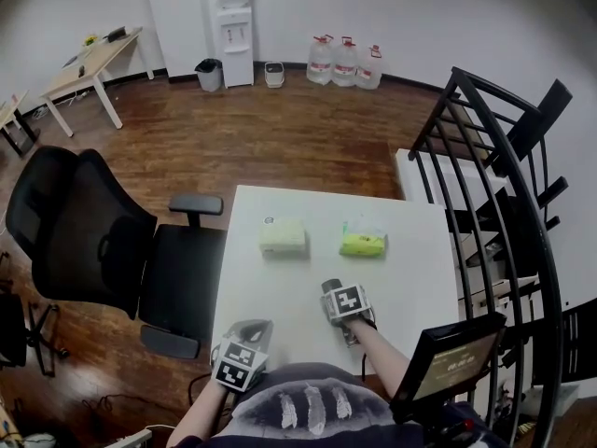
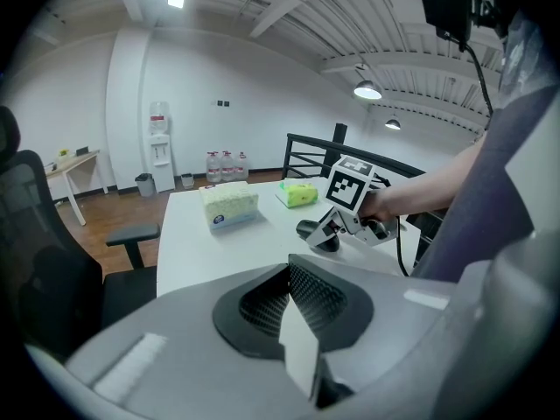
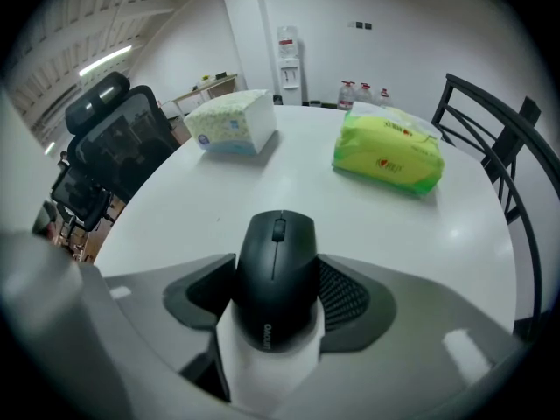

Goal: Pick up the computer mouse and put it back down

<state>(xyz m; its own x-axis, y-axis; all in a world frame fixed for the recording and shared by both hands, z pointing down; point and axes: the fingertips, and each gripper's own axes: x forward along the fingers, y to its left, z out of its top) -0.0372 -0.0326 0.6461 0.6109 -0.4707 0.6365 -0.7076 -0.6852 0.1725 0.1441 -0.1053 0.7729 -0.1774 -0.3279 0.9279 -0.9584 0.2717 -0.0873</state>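
I count one mouse (image 3: 275, 274), two tissue packs, one pale (image 1: 283, 237) and one green (image 1: 363, 243), and my two grippers, all over one white desk (image 1: 280, 287).

My right gripper (image 1: 336, 297) has its pads closed against the mouse's two flanks. My left gripper (image 1: 250, 329) hangs at the desk's near edge towards the left corner, its pads pressed together with nothing between them.

The mouse sits close to the near edge, right of the middle. Its long axis runs from the near edge to the far one. The wheel end points away from me, towards the gap between the two packs by the far edge.

Only the right gripper view shows the wheel and the pinch — in the head view the marker cube covers most of the mouse. The left gripper view gives the side: the mouse low at the desk top, though I cannot tell whether it touches. Only the head view shows the black office chair (image 1: 93, 241) off the left edge.
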